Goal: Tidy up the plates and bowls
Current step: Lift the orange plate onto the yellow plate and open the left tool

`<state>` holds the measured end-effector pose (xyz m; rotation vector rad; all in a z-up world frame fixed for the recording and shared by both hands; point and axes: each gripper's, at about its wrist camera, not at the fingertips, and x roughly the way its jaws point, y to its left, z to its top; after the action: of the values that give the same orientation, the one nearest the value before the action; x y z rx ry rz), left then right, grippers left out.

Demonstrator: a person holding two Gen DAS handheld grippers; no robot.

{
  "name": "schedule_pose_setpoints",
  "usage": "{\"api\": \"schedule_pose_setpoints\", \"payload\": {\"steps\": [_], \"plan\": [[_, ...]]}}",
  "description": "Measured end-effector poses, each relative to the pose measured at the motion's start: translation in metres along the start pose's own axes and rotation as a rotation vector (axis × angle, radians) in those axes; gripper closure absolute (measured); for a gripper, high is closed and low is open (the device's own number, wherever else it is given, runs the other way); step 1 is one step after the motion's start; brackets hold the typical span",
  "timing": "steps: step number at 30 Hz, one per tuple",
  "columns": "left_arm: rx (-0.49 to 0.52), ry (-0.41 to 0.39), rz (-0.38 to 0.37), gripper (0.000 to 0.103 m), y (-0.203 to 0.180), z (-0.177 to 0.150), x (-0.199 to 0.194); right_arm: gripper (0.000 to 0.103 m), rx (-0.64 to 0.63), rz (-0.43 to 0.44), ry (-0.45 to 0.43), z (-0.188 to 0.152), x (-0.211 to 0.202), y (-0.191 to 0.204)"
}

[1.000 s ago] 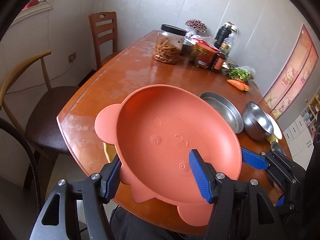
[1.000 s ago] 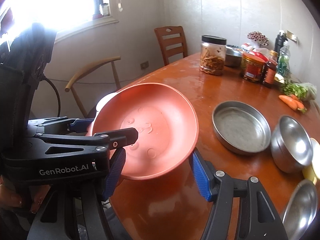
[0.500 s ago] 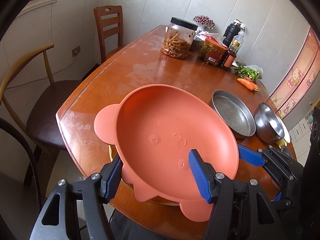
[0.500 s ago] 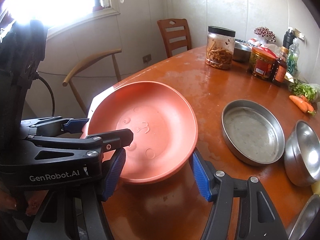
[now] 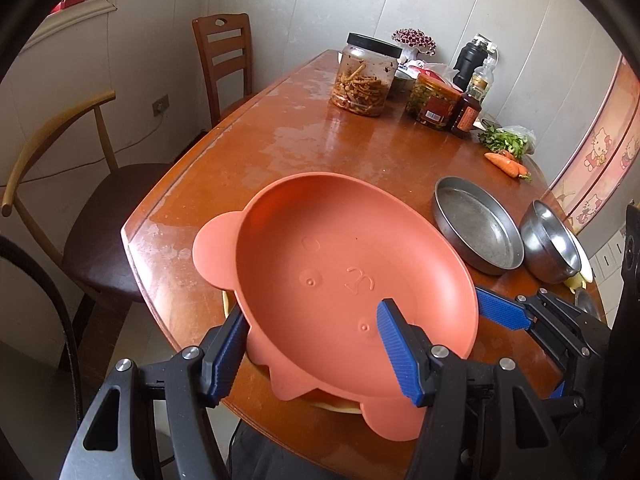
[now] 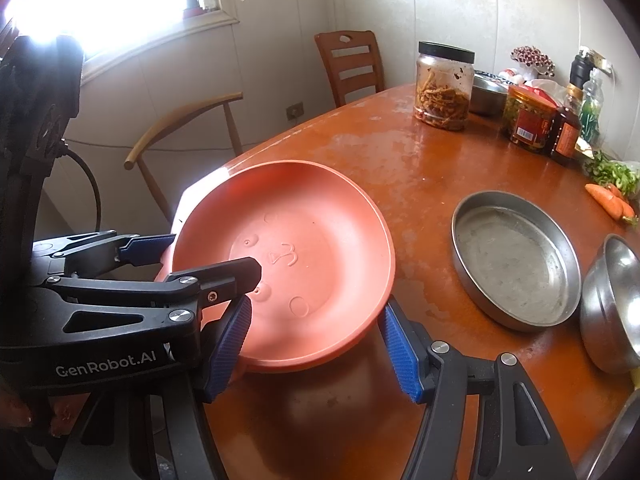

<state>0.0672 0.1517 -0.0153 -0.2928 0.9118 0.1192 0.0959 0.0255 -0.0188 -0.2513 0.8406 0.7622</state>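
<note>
An orange bear-shaped plate sits on a yellow dish at the near edge of the wooden table; it also shows in the right wrist view. My left gripper is wide open, its fingers straddling the plate's near rim, one over the inside and one outside. My right gripper is open at the plate's right rim and shows in the left wrist view. A steel pan and a steel bowl stand to the right.
A jar of pickles, a second jar, bottles, greens and carrots stand at the far end. Two chairs stand on the left side. Another steel dish lies at the near right.
Both grippers and the plate have come down and towards the table's near edge; the plate now rests on the yellow dish. The fingers stand as wide as before.
</note>
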Motion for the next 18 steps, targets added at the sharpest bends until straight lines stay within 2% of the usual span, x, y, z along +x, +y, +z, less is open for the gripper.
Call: {"api": "schedule_pose_setpoints", "payload": {"steps": [18], "plan": [[-0.009, -0.029, 0.004, 0.039, 0.004, -0.002, -0.011, 0.035, 0.012, -0.015, -0.006, -0.002, -0.005, 0.001]]}}
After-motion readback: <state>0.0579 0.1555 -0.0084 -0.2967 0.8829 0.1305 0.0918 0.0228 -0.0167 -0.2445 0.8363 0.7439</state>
